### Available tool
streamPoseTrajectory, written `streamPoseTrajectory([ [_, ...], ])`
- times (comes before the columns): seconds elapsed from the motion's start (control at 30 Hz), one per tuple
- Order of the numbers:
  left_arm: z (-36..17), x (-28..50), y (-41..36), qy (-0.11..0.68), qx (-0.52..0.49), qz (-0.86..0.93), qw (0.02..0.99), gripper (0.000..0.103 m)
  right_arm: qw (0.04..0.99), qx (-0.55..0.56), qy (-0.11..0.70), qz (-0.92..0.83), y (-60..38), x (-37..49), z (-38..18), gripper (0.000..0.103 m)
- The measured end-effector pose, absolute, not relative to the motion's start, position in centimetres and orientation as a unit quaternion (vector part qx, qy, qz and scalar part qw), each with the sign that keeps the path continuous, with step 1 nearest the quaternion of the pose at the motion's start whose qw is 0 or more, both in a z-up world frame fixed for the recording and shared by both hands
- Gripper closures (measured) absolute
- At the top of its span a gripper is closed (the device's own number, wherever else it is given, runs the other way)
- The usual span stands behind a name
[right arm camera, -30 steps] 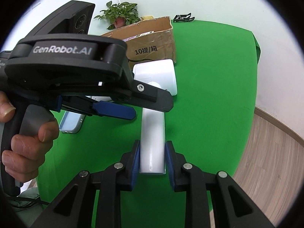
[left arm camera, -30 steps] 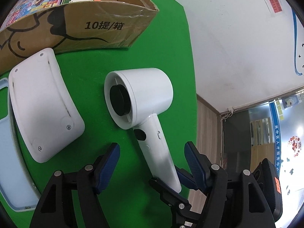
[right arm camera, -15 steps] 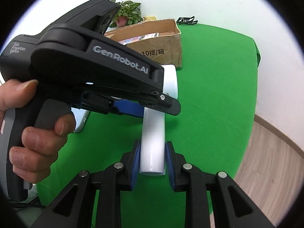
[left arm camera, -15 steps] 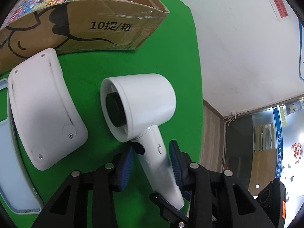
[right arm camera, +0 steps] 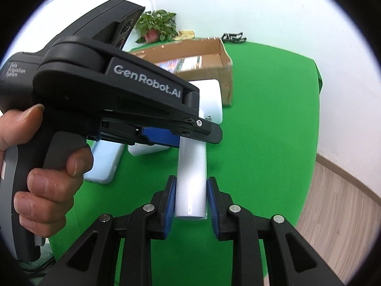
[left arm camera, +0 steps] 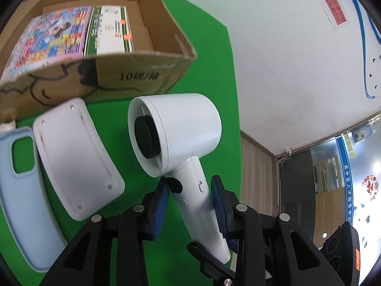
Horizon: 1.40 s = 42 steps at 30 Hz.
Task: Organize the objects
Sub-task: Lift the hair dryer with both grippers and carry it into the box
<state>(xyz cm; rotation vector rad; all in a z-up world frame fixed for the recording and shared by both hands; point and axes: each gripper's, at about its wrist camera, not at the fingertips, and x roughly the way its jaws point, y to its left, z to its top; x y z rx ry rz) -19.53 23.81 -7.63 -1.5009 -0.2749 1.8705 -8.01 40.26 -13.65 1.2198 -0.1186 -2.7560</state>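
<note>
An office-like data-collection room: green-draped table, white walls, wall notices, potted plant

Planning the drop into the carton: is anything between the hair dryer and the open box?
Nothing visible blocks it. The hair dryer, gripped at its handle by both tongs, left and right, sits just short of the cardboard box, whose right part looks free beside the packages.

The left gripper is pointing steeply downward, its blue pads pressing either side of a white handle after just closing in. The right gripper is angling down likewise, clamping the handle's end. A bare hand is gripping the left tool's pistol grip
</note>
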Motion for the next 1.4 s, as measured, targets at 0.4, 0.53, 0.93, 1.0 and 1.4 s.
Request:
streamPoseTrajectory([
  [0.4,3.3,-21.9,23.4,-0.090,-0.493,0.779,0.376,0.070,0.064,0.325,0.014,-0.943,38.7,-10.4,-7.4,0.079],
  [0.53,7.9,-23.5,24.2,-0.078,-0.458,0.801,0.377,0.070,0.060,0.288,0.026,-0.955,37.8,-10.3,-4.6,0.079],
  [0.93,16.4,-28.9,25.1,-0.064,-0.403,0.835,0.368,0.070,0.065,0.238,0.034,-0.968,38.2,-14.3,0.9,0.079],
  [1.0,17.2,-29.9,25.6,-0.067,-0.407,0.832,0.372,0.070,0.065,0.241,0.030,-0.968,38.4,-14.6,1.1,0.079],
  [1.4,9.0,-37.6,28.6,-0.076,-0.488,0.793,0.357,0.070,0.071,0.315,0.010,-0.946,39.6,-17.0,-3.5,0.079],
])
